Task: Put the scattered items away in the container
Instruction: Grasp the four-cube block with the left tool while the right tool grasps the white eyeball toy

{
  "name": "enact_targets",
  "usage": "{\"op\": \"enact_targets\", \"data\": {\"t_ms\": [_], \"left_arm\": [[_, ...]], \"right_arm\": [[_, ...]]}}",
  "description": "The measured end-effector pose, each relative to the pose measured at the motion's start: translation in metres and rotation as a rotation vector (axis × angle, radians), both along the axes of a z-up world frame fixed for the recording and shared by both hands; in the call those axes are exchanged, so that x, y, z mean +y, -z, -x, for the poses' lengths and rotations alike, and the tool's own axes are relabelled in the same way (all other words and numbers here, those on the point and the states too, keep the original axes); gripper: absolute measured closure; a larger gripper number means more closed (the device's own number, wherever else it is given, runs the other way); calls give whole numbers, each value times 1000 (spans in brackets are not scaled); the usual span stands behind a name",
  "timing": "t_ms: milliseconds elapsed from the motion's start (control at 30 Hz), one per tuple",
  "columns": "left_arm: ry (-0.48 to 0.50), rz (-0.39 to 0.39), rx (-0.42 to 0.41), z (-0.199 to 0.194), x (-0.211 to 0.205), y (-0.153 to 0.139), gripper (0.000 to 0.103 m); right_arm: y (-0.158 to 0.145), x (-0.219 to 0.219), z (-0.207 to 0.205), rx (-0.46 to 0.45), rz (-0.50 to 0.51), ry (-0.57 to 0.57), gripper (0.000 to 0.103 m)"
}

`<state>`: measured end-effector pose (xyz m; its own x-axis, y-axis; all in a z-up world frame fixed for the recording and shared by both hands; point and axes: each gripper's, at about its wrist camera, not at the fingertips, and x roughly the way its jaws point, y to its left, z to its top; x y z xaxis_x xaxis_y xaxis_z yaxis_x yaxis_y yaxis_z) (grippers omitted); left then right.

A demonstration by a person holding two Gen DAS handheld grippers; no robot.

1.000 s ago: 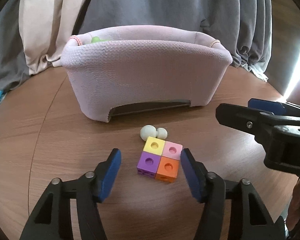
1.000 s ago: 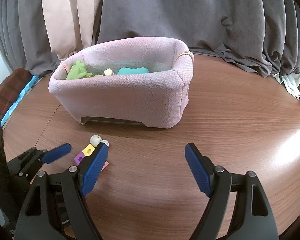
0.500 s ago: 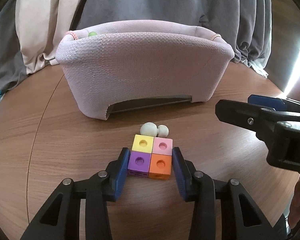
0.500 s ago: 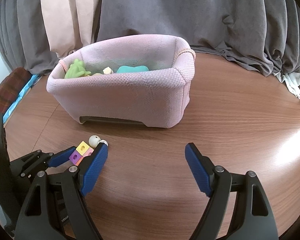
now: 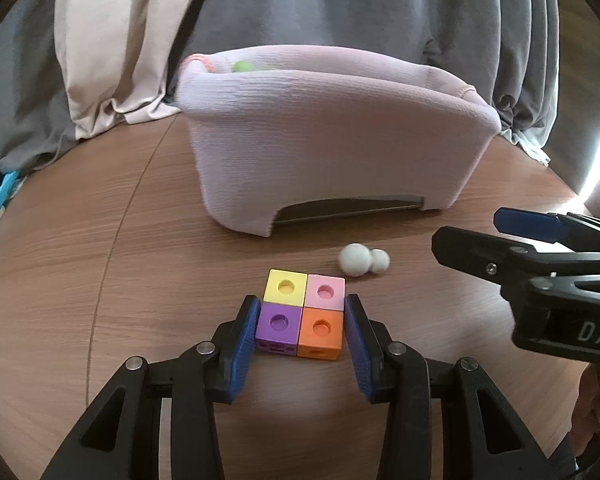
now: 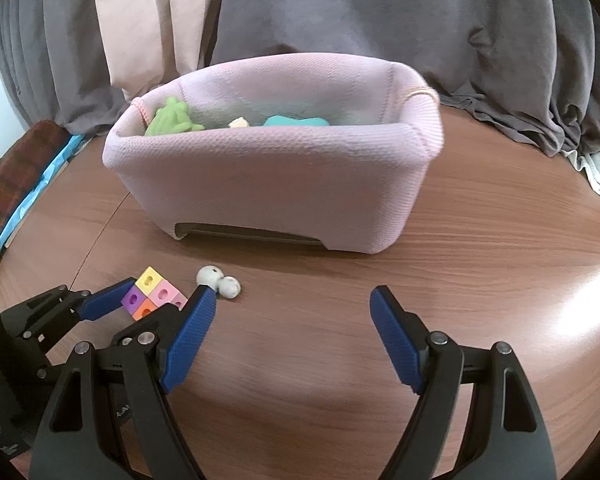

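A block of four joined cubes, yellow, pink, purple and orange, sits in front of the pink fabric basket. My left gripper is shut on it, its blue pads pressing the purple and orange sides. Just right of the block lies a white two-ball piece. In the right wrist view my right gripper stands open over bare table, to the right of the white piece and the cube block. The basket holds a green toy and a teal one.
Grey and beige curtains hang behind the round wooden table. A blue object lies past the table's left edge. My right gripper reaches in from the right of the left wrist view, with a hand behind it.
The left jaws have closed from wide apart onto the cube block. The block now sits farther left of the white piece. The right gripper has stayed open and nearly still.
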<state>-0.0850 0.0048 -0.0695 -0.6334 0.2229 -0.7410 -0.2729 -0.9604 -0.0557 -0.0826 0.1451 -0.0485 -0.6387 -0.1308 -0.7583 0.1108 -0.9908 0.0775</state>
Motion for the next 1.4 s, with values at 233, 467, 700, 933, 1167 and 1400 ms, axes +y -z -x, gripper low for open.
{"op": "enact_targets", "data": {"t_ms": [233, 467, 700, 933, 1167, 1400], "left_arm": [[-28, 6, 14, -4, -21, -1, 64], [-55, 1, 17, -5, -43, -1, 64], [-69, -11, 19, -4, -55, -1, 64], [-78, -18, 20, -4, -61, -1, 64], [-76, -18, 21, -4, -62, -2, 64], [-76, -15, 23, -3, -62, -2, 64]], "right_arm": [[9, -17, 10, -20, -3, -21, 26], [18, -35, 19, -44, -17, -48, 26], [26, -47, 25, -66, -47, -57, 26], [28, -59, 24, -63, -88, -70, 31], [32, -63, 25, -74, -99, -82, 51], [35, -63, 25, -82, -92, -85, 70]]}}
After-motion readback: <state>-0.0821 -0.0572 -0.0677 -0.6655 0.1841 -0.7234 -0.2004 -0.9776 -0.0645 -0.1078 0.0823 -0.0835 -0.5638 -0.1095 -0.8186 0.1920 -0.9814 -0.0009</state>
